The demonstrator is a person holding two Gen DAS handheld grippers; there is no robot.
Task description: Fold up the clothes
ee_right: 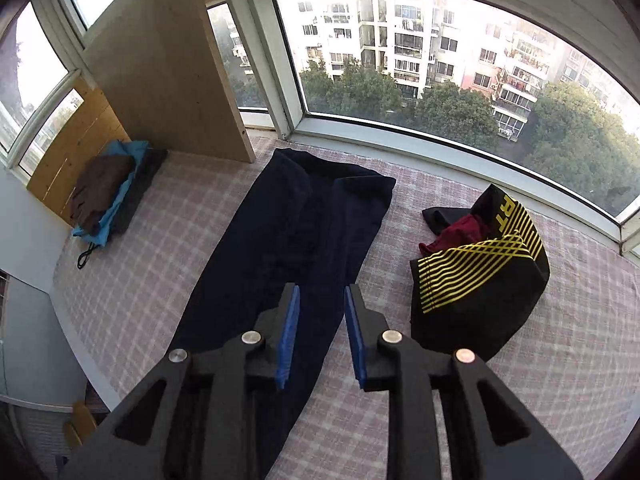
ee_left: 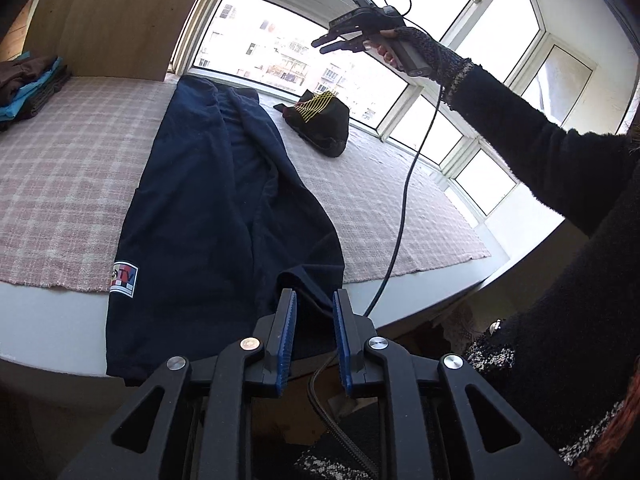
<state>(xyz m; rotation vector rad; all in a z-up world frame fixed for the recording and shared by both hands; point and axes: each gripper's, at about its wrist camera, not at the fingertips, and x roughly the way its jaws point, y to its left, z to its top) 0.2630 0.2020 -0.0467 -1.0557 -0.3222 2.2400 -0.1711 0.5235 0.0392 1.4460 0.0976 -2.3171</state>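
Observation:
A long navy garment [ee_left: 208,208] with a small sewn patch [ee_left: 124,278] lies stretched along the pink plaid cloth [ee_left: 60,184], its near end hanging over the table edge. My left gripper [ee_left: 314,300] is open at that near end, with a fabric corner lying loose between its blue pads [ee_left: 286,328]. A gloved hand holds my right gripper [ee_left: 326,44] high in the air over the far end. In the right wrist view the right gripper [ee_right: 320,292] is open and empty above the navy garment [ee_right: 288,240].
A black garment with yellow stripes [ee_right: 480,280] and a dark red cloth [ee_right: 460,232] lie crumpled at the right. Folded clothes [ee_right: 108,196] are stacked at the left by a wooden board [ee_right: 168,80]. A black cable [ee_left: 404,200] hangs from the right gripper. Windows ring the far side.

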